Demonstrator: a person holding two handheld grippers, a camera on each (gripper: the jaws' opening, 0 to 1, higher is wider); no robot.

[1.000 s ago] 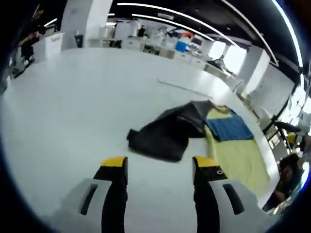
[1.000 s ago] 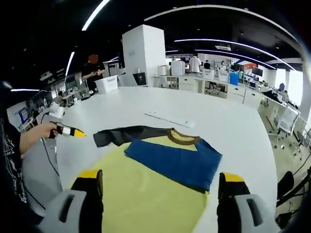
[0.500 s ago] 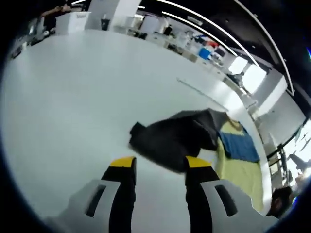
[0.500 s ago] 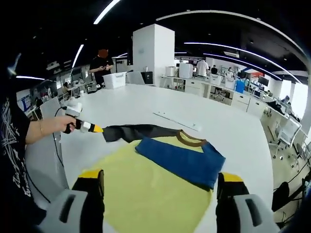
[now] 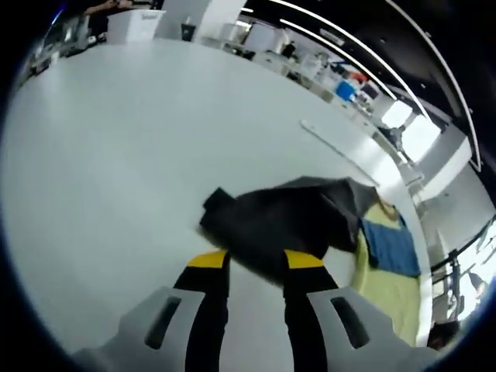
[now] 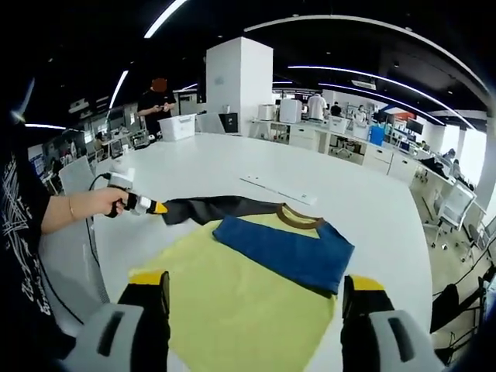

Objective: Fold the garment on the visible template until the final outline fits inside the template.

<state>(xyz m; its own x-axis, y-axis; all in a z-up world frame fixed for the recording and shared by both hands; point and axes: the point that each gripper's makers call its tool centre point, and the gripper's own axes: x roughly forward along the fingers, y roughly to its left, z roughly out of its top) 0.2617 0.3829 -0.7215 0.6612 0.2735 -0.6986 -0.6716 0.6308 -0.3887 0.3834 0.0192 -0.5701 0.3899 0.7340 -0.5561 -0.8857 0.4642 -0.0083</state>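
The garment lies flat on the white table (image 6: pixel 364 209): yellow body (image 6: pixel 232 306), brown collar (image 6: pixel 299 220), a blue part (image 6: pixel 283 248) folded across the chest, and a dark sleeve (image 6: pixel 213 208) stretched out sideways. My left gripper (image 5: pixel 256 260) stands at the sleeve's (image 5: pixel 271 221) near edge, jaws narrowed, with cloth between the tips. In the right gripper view a hand (image 6: pixel 93 203) holds the left gripper (image 6: pixel 157 207) at the sleeve's end. My right gripper (image 6: pixel 253 281) hangs wide open over the yellow body's near edge. I cannot tell a template outline apart from the garment.
A long pale strip (image 6: pixel 279 188) lies on the table beyond the collar. The table's bare white top (image 5: pixel 116 139) stretches beyond the sleeve. A white bin (image 6: pixel 178 126) and a standing person (image 6: pixel 159 97) are at the far side, with desks behind.
My left gripper has moved up to the dark sleeve and its jaws have narrowed around the sleeve's edge. The right gripper has stayed wide open over the yellow body.
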